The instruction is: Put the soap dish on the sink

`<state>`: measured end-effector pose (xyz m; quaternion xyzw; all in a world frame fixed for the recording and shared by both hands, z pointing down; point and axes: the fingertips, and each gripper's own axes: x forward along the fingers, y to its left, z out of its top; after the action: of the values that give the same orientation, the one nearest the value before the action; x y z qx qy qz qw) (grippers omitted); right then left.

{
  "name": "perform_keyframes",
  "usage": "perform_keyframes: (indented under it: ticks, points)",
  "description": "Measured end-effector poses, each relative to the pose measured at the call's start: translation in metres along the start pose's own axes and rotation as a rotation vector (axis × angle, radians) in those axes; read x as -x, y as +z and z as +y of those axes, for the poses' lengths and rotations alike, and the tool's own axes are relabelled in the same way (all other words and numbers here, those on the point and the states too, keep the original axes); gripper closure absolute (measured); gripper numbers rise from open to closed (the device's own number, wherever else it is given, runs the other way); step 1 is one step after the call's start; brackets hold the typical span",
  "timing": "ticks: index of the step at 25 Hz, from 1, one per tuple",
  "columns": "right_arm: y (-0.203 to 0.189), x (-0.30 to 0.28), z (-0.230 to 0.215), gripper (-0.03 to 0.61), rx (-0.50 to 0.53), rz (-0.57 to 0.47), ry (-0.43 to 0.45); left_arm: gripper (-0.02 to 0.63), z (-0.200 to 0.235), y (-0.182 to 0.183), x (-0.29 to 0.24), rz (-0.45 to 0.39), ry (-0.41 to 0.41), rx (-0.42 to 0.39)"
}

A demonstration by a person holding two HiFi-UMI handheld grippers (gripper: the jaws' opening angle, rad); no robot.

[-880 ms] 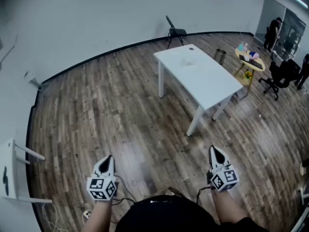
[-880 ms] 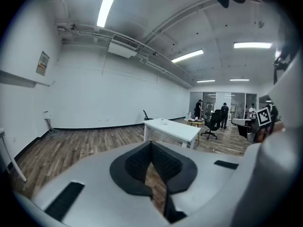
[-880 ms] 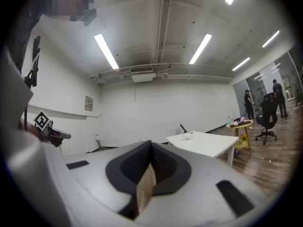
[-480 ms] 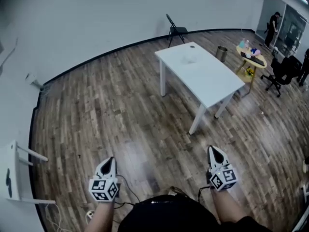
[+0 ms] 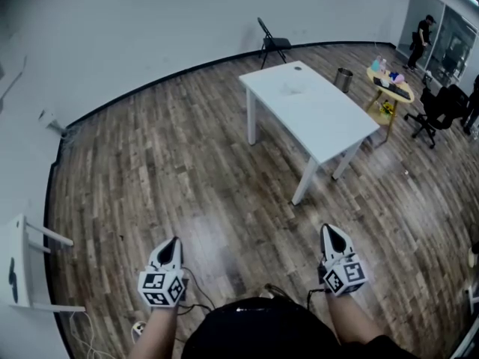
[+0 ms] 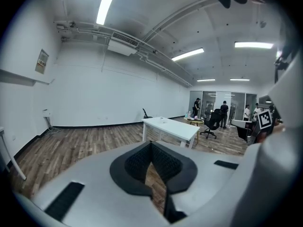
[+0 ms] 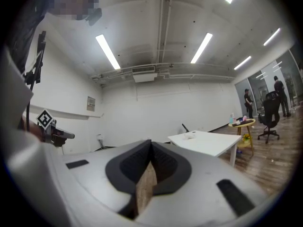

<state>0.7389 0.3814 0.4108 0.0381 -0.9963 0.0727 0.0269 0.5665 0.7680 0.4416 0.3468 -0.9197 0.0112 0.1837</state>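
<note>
Now, left claw (image 5: 173, 241), right claw (image 5: 330, 230) closed, empty; pale item (image 5: 293, 89) on white table (image 5: 329, 126), well ahead.

- I see a wooden floor (image 5: 165, 170) carrying a white table (image 5: 329, 126), a folding chair (image 5: 271, 47), a metal bin (image 5: 343, 81) and a round yellow table (image 5: 405, 98).
- On the white table lies a pale thing (image 5: 293, 89), too small to identify.
</note>
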Motion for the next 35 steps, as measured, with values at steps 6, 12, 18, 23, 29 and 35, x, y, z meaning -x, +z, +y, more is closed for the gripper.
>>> perform_keyframes:
  ticks: [6,12,18,23,29,35]
  points:
    - [-0.001,0.000,-0.016,0.574,-0.002,0.026,0.033,0.624,-0.022,0.005,-0.017,-0.001,-0.005,-0.006]
    - [-0.005,0.005,-0.040,0.572,-0.008,0.040,0.056,0.624,-0.052,0.003,-0.030,-0.015,-0.002,-0.017]
    - [-0.013,-0.001,-0.061,0.572,-0.036,0.055,0.052,0.624,-0.059,0.005,-0.039,-0.028,0.018,-0.008]
    - [-0.021,-0.021,-0.067,0.574,-0.044,0.070,0.057,0.624,-0.050,0.008,-0.056,-0.004,0.028,-0.036]
    - [-0.028,-0.066,-0.070,0.573,-0.032,0.099,0.052,0.624,-0.038,0.013,-0.109,0.004,-0.010,-0.051]
    - [-0.016,-0.137,-0.080,0.573,-0.013,0.107,0.027,0.624,-0.024,0.053,-0.185,0.000,-0.073,-0.165]
